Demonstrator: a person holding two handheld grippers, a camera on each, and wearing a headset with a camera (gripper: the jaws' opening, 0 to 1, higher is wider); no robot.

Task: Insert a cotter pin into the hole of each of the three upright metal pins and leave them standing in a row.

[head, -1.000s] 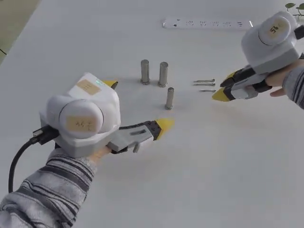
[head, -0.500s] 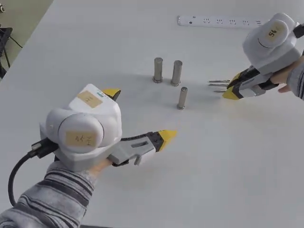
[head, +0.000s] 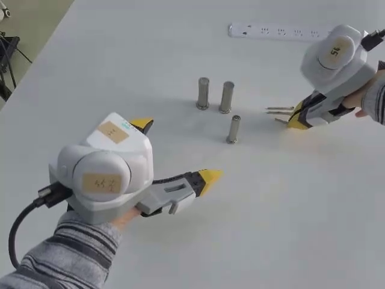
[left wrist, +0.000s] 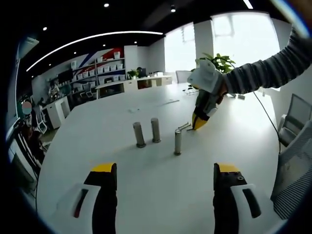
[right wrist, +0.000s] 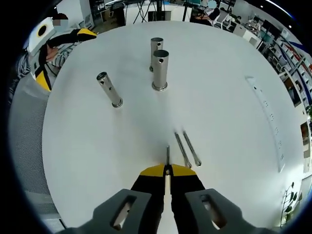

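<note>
- Head view: you hold your left tongs (head: 176, 150) over the near left part of the white table (head: 289, 211). Their two yellow tips are spread wide with nothing between them. A black cable (head: 17, 226) trails from the back of that tool beside your striped sleeve (head: 66, 259).
- Three metal pins (head: 227, 97) stand upright mid-table. Two are side by side at the back, and the third stands alone, nearer to you and a little to the right.
- To their right lie the cotter pins (head: 278, 108). Your right tongs (head: 296, 123) have their yellow tips down at the right ends of those pins. From this far off the tips look closed, though I can't make out what they hold. A white power strip (head: 280, 30) lies along the far side of the table.
- Left gripper view: both jaws rise far apart and empty, aimed at the three metal pins (left wrist: 155, 129). The back pair stands just beside each other without touching, and the single one stands right of them. Beyond it your right tongs (left wrist: 199, 122) point down at the table. A potted plant (left wrist: 217, 61) stands behind them.
- Right gripper view: the jaws are pressed together, and the yellow tips meet on the near end of one cotter pin (right wrist: 167, 153), which points away towards the metal pins (right wrist: 159, 68). Two more cotter pins (right wrist: 191, 147) lie just to its right, side by side. They are near the tips but clear of them, and well apart from the upright pins.
</note>
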